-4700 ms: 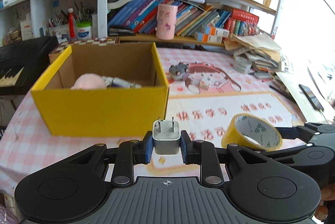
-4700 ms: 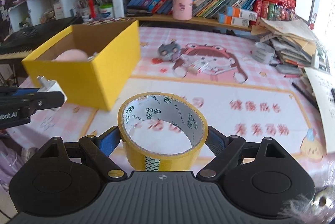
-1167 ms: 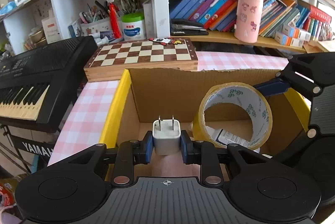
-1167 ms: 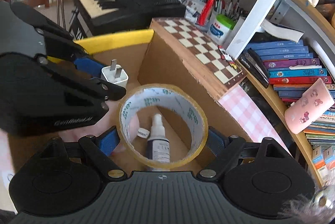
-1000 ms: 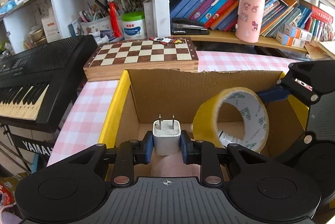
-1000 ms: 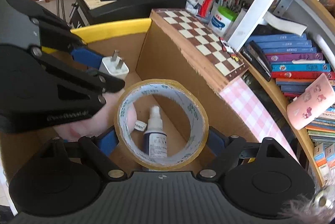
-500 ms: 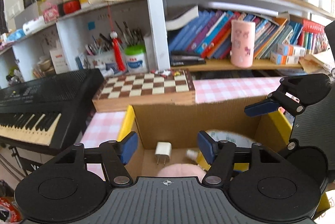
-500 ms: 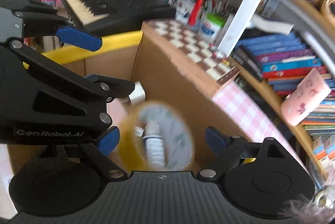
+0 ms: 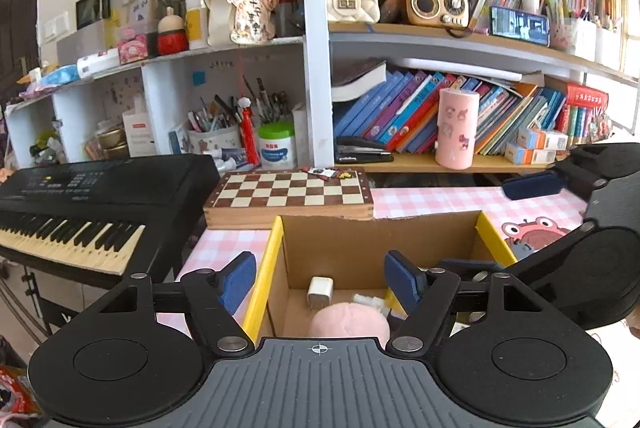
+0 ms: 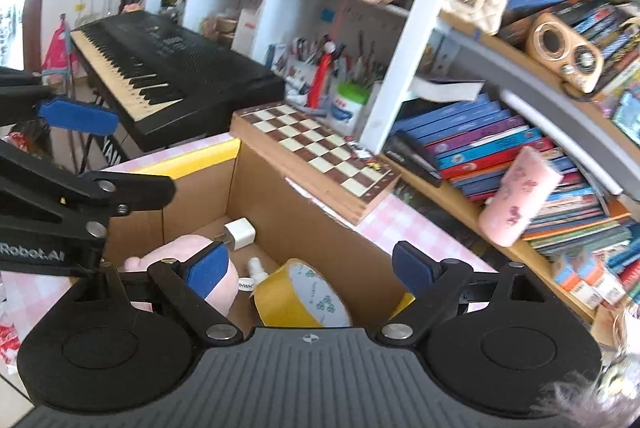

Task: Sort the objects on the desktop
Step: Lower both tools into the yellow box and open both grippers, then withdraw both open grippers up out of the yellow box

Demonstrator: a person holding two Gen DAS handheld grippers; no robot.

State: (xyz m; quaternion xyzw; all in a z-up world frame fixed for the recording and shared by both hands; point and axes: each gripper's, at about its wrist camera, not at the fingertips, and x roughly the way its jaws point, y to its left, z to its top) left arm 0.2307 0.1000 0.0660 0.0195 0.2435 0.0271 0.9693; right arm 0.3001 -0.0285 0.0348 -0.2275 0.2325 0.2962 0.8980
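Observation:
A yellow cardboard box (image 9: 264, 276) stands on the pink checked table; it also shows in the right wrist view (image 10: 188, 158). Inside lie a white plug adapter (image 9: 319, 291) (image 10: 239, 234), a yellow tape roll (image 10: 300, 294), a small spray bottle (image 10: 257, 270) and a pink plush (image 9: 349, 320) (image 10: 176, 248). My left gripper (image 9: 320, 280) is open and empty above the box. My right gripper (image 10: 310, 264) is open and empty above the box, over the tape roll.
A wooden chessboard (image 9: 290, 194) lies behind the box. A black keyboard (image 9: 80, 196) stands to the left. Shelves with books and a pink cup (image 9: 456, 128) line the back. The right gripper's body (image 9: 592, 228) sits to the right of the box.
Both grippers opened and let the plug adapter and the tape roll drop into the box. Both have since risen and drawn back above the box.

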